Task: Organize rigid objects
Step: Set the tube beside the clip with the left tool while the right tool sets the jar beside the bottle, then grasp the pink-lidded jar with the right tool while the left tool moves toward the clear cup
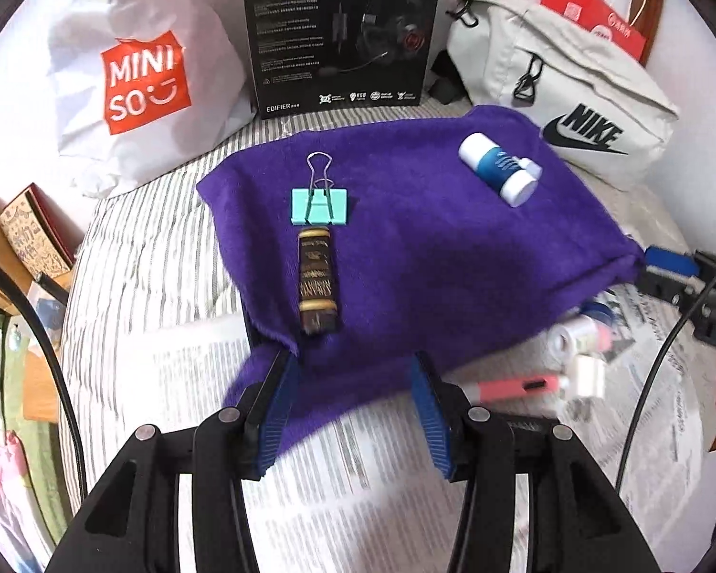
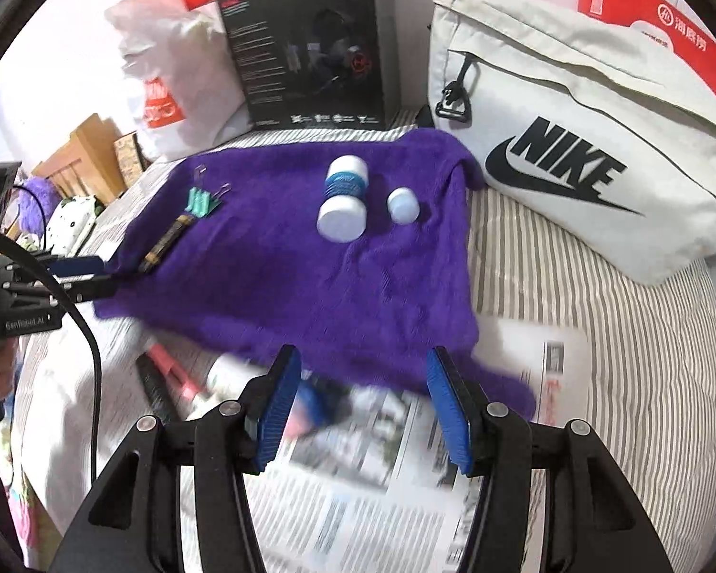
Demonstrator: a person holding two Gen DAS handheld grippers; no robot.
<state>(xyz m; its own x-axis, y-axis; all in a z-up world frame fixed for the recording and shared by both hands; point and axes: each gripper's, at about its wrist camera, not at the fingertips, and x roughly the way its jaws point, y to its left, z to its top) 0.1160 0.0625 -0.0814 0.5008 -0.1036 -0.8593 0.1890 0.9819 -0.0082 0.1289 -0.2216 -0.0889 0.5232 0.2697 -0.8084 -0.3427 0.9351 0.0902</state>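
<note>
Left wrist view: the left gripper [image 1: 353, 410] hangs nearest, jaws apart and empty over the near hem of the purple towel [image 1: 429, 248]. On the towel sit a teal binder clip [image 1: 319, 206], a brown bar [image 1: 317, 281] touching it, and a blue-banded bottle [image 1: 499, 167] towards the far right corner.

Right wrist view: the right gripper [image 2: 363, 401] also stands apart, empty, above newspaper [image 2: 358, 477]. A small white cap [image 2: 403, 205] lies just beside the bottle. On soft bedding, the bottle may roll off if nudged.
</note>
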